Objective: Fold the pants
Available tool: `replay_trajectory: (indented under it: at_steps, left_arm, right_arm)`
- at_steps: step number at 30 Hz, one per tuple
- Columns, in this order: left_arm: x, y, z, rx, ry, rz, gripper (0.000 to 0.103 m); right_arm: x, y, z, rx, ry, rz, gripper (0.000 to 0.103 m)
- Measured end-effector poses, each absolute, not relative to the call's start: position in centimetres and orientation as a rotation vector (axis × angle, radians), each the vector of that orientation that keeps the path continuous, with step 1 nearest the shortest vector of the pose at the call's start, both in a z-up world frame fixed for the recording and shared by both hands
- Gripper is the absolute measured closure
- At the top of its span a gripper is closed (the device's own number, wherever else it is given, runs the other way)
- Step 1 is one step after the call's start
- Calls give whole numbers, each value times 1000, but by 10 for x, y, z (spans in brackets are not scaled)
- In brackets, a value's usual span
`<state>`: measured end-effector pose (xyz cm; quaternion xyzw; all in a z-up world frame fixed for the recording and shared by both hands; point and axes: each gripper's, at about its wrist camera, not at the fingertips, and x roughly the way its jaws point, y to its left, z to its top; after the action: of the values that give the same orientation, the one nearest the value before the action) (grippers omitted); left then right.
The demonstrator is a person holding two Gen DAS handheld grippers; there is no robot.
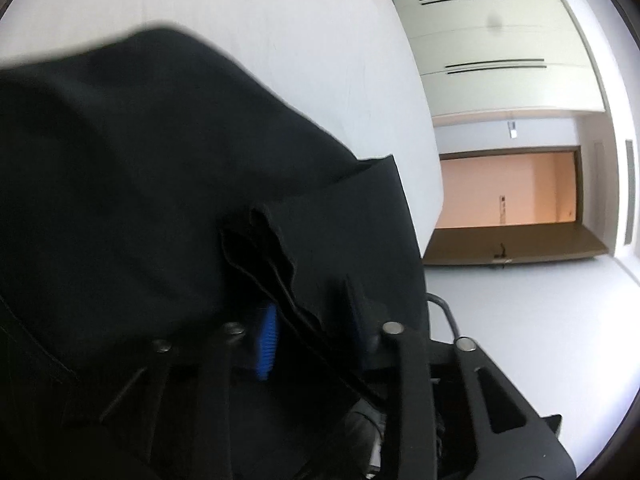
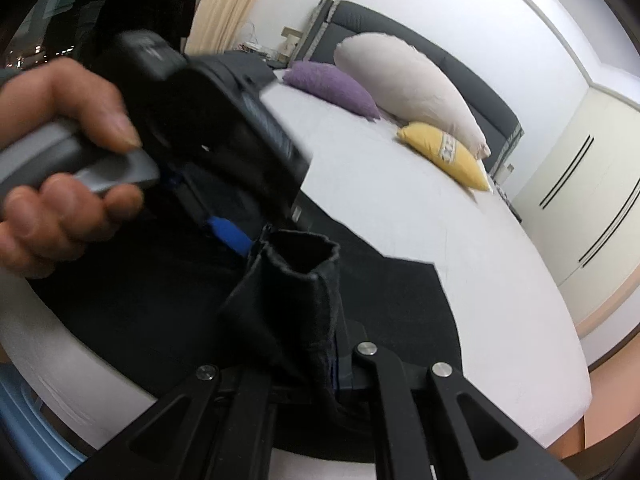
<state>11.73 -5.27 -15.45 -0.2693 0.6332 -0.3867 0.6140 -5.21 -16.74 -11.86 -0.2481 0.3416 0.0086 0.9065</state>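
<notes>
Two tools, one pair of dark pants (image 2: 120,312) on a white bed (image 2: 460,216); each tool pinching a bunched edge.
Left tool (image 1: 316,316): jaws narrowed to a slim gap, a folded hem seam caught between the blue pad (image 1: 266,340) and its mate; right tool (image 2: 320,344): jaws all but closed on a gathered, tube-like bunch of cloth standing up; pants look soft, limp, light, likely to sag and slide, so best taken at hems or waistband, both corners at once; cloth near black, matte, stitched edges, spread partly flat over the near bed edge.
</notes>
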Motion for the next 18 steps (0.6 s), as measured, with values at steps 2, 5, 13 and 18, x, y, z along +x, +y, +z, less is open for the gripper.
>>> replay_trajectory:
  at_steps: [2,5,13,18]
  left_arm:
    - [122,-42,-144,-598,1426,-897,90]
    - [126,-27,-127,-544,1385,-907,93]
    - [129,18,-113,-435,1361,-838,93]
    - [118,37,-122,-420,1369,-801,93]
  right_arm:
    - [-49,-161,-119,-535,700,28,97]
    - [-45,-147,-119,-562,691,56,97]
    - [-42,-98,-138,-682,708,155,97]
    - [-40,-81,-151,-705,738,194,97]
